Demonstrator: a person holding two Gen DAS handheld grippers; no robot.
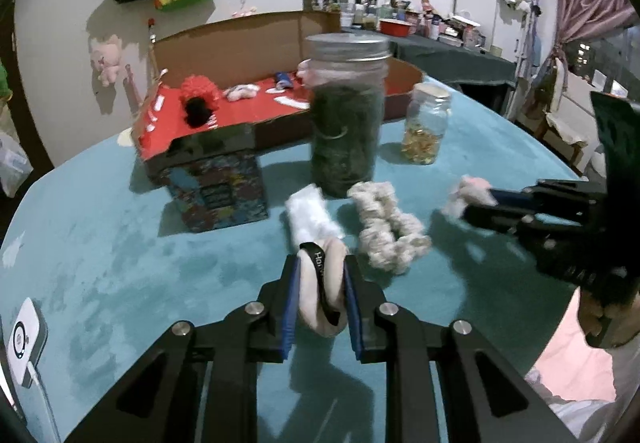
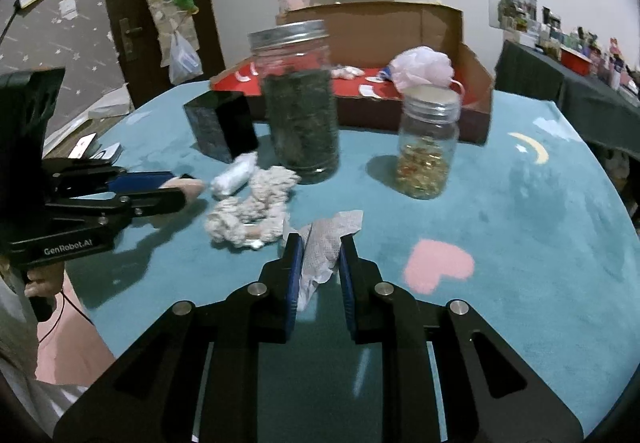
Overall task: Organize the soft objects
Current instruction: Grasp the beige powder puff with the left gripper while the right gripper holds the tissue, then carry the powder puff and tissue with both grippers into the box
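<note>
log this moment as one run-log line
left hand-held gripper: shut on beige pouch | right hand-held gripper: shut on white cloth | left on table: scrunchie, white roll

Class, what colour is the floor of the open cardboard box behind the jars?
Red, with white marks, on the open cardboard box; the left wrist view shows it best.

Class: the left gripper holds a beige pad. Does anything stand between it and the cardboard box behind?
Yes. The tall dark-filled jar stands straight ahead of the left gripper and its beige pad, in front of the cardboard box; the white roll lies before it.
</note>
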